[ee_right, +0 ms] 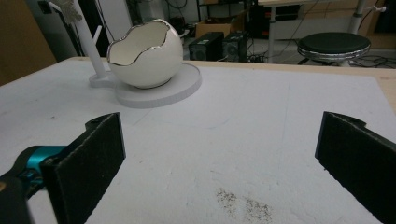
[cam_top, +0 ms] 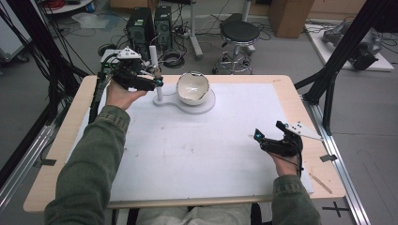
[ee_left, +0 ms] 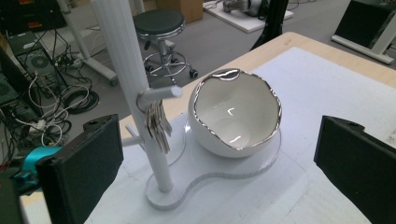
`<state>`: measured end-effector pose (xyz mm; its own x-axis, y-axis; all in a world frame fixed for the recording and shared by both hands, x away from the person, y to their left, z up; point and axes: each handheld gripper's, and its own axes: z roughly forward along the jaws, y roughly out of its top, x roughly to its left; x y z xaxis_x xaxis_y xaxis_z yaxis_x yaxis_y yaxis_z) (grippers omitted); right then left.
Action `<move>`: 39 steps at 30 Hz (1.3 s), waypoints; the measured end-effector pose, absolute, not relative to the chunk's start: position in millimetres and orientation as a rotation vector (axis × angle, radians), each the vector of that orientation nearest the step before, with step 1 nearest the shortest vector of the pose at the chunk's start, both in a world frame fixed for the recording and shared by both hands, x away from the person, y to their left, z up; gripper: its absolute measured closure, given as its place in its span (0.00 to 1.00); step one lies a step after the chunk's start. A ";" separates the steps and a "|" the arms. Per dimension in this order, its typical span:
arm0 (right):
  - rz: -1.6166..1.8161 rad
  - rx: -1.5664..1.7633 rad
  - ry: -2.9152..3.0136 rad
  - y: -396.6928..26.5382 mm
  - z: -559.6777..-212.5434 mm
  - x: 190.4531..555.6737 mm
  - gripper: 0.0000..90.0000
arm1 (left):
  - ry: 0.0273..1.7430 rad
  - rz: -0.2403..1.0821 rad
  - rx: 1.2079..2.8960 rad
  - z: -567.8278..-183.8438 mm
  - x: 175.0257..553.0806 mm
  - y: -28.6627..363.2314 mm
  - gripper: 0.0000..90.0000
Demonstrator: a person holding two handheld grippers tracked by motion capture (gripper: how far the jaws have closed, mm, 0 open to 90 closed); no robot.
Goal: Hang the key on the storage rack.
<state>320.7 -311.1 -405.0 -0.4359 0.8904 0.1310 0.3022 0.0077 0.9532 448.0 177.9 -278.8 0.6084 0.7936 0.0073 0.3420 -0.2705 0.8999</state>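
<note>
Bowl [ee_left: 236, 114]: white, jagged silver rim, inside bare, on stand base [ee_left: 219, 175], far table centre | Keys [ee_left: 156, 123]: silvery bunch hanging from peg on white post [ee_left: 133, 88], just left of bowl | Left gripper [cam_top: 157, 83]: jaws released, beside post | Right gripper [cam_top: 258, 136]: jaws released, near right, over mat [cam_top: 197, 150]

grey floor [cam_top: 281, 51], black stool [cam_top: 240, 32], computer towers [cam_top: 141, 26]

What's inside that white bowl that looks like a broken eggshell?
The eggshell bowl looks empty: its glossy white inner wall shows, with nothing lying in it. The near rim hides the very bottom. A bunch of keys hangs on the white stand beside it, not inside it.
</note>
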 end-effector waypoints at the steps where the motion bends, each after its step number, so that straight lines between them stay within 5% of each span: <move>1: 1.447 1.225 1.762 -310.9 -405.0 320.6 0.01 | 0.910 0.587 1.867 -280.8 446.7 178.4 0.02; 39: 1.449 1.229 1.758 -311.3 -405.1 320.4 0.01 | 0.873 0.600 1.852 -324.1 389.3 191.2 0.02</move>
<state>320.4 -311.3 -405.1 -0.4336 0.8910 0.1347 0.3025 0.0031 0.9532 389.3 191.2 -324.1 0.6221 0.7825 0.0280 0.3071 -0.2767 0.9105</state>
